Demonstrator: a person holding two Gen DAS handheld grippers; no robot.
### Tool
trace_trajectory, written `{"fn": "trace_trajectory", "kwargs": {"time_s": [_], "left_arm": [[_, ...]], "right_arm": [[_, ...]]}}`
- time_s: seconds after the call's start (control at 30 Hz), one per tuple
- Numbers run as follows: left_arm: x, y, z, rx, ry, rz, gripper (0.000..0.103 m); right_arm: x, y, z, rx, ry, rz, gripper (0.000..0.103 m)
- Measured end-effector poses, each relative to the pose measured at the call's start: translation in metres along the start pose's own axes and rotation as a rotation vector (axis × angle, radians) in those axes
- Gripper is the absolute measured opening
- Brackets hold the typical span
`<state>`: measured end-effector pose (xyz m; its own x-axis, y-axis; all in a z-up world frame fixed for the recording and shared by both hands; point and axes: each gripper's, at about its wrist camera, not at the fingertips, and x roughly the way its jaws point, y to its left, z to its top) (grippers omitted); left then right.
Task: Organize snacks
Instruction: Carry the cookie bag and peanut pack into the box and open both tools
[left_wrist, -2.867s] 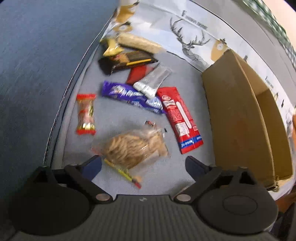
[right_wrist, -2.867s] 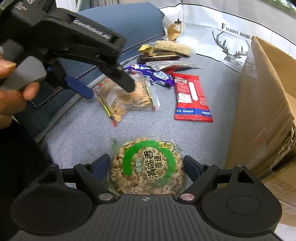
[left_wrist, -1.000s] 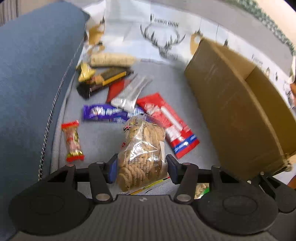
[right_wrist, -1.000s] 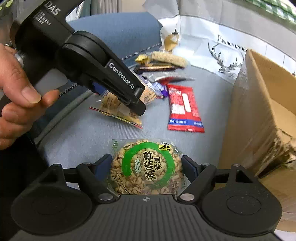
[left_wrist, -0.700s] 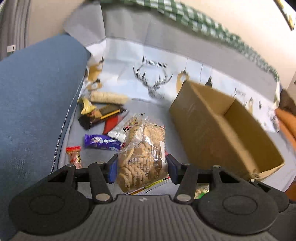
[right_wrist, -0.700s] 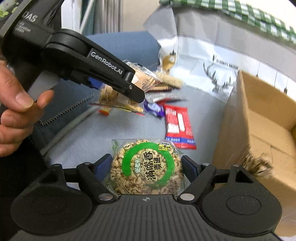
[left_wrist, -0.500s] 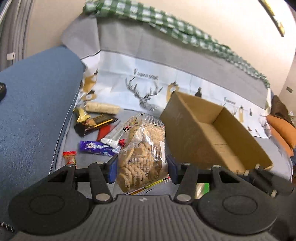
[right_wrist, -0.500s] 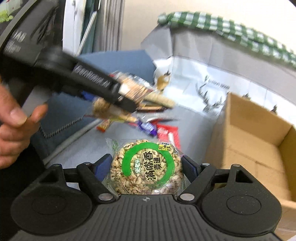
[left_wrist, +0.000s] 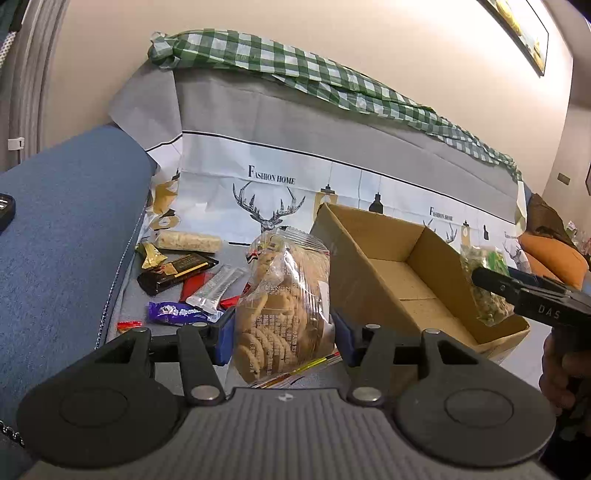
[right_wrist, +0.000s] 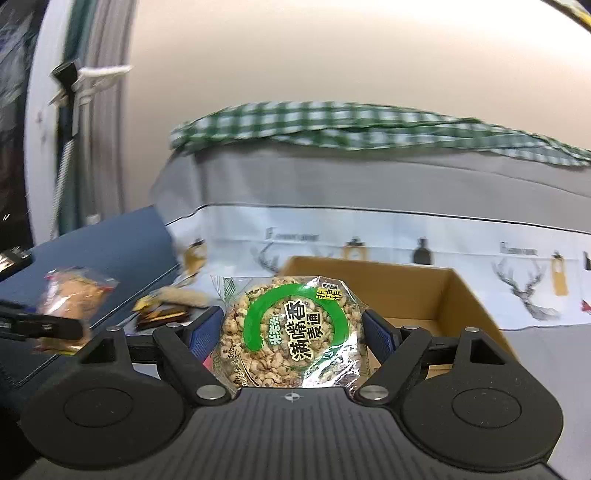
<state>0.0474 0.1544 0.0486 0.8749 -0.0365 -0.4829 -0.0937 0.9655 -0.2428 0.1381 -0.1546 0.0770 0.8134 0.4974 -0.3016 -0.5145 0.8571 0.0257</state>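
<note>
A sofa is seen, its grey seat (left_wrist: 122, 306) bordered on the left by a blue armrest (left_wrist: 66, 229). The backrest is draped with a grey and white cloth (left_wrist: 295, 162) printed with deer heads and the words "Fashion Home", and a green checked cloth (left_wrist: 295, 70) is laid along its top. A cream wall rises behind. An open cardboard box (left_wrist: 399, 273) stands on the seat with its flaps up, and nothing can be made out on the part of its floor that is visible.

Loose snacks are scattered on the seat between the armrest and the box: a pale roll in clear wrap (left_wrist: 188, 240), a gold-wrapped sweet (left_wrist: 149, 255), a black bar (left_wrist: 177, 272), a silver sachet (left_wrist: 216, 290), a purple wrapper (left_wrist: 175, 314) and a small red sweet (left_wrist: 129, 325).

A clear bag of round biscuits (left_wrist: 284, 306) is clamped upright in the left gripper (left_wrist: 282, 332), raised above the seat just left of the box; its blue pads are pressed into the bag's sides at about half opening.

A round puffed-grain cake (right_wrist: 291, 332), in clear wrap with a green ring and Chinese lettering, is gripped by the right gripper (right_wrist: 293, 332) with the jaws set wide against its edges. It is held in the air in front of the box's near side. In the left wrist view this gripper is seen at the box's right end with the packet over the rim.
</note>
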Motion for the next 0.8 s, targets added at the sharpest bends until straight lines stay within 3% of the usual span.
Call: {"fn": "trace_trajectory", "kwargs": {"time_s": [0.17,0.3,0.53,0.8], "left_arm": [[-0.001,-0.003,0.0,0.004,-0.007,0.036,0.058],[-0.01,-0.011,0.0,0.018,-0.066,0.056,0.058],[-0.006,-0.023,0.004,-0.01,-0.043,0.106,0.058],[0.03,-0.062,0.03,-0.075,-0.004,0.057,0.058]], "right_arm": [[0.008,-0.014,-0.005,0.017,-0.009,-0.032,0.082],[0.01,-0.028,-0.007,0.073,-0.013,-0.039,0.082],[0.023,-0.047,-0.009,0.144,0.005,-0.07,0.082],[0.04,-0.063,-0.013,0.19,0.052,-0.128,0.082]]}}
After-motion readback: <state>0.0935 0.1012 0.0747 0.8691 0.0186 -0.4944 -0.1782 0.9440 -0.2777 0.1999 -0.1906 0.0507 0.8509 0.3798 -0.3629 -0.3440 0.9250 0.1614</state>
